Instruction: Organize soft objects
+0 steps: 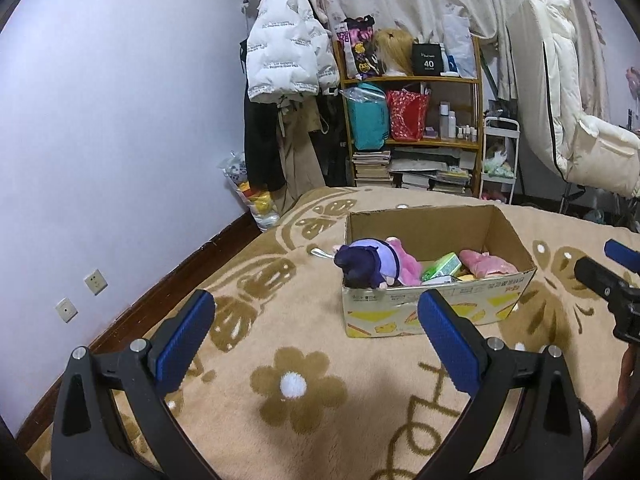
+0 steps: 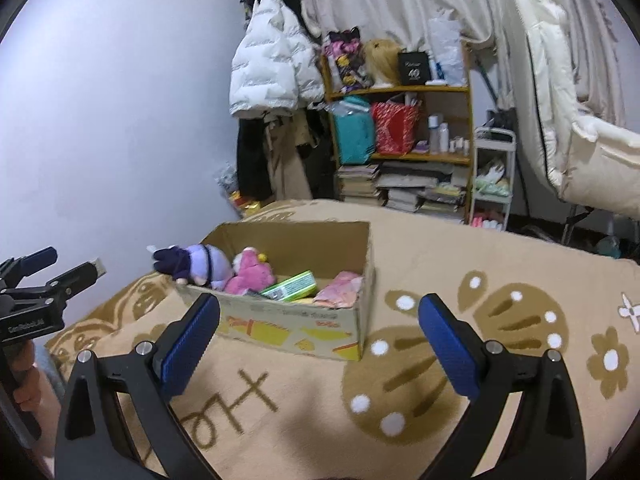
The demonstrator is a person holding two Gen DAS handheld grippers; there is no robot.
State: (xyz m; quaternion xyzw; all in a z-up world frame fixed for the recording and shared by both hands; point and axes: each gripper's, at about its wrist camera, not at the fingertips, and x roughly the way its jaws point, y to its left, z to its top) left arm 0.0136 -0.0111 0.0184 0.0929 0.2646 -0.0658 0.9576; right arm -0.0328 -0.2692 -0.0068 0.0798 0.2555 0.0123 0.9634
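On the left, the left tool (image 1: 316,316) hangs over the blanket (image 1: 280,320) with its blue pads (image 1: 186,340) spread wide and nothing between them. Ahead of it and slightly to its right sits the box (image 1: 436,308), a cardboard carton resting on the blanket with its top open. A purple doll (image 1: 370,264) lies on the box's near left corner, its dark head hanging over the rim toward the tool. Just right of the doll, inside the box, is a pink plush (image 1: 404,264), then a green pack (image 1: 442,266), then a pink cloth (image 1: 486,264) against the right wall. At the far right edge of this view the right tool shows only in part, level with the box and apart from it.

The right tool (image 2: 319,318) also hovers over the blanket (image 2: 440,264), its pads (image 2: 448,344) wide apart and empty. The box (image 2: 296,324) stands ahead of it, a little to its left, its near wall showing between the two fingers. The doll (image 2: 196,266) drapes over the left end, the plush (image 2: 250,274) beside it, the pack (image 2: 290,286) and cloth (image 2: 340,290) further right. At the far left edge the left tool is seen side-on, held by a hand (image 2: 30,380), level with the box and clear of it.

Beyond the bed, past both tools, a white jacket (image 1: 284,52) hangs left of a cluttered shelf (image 1: 412,76).
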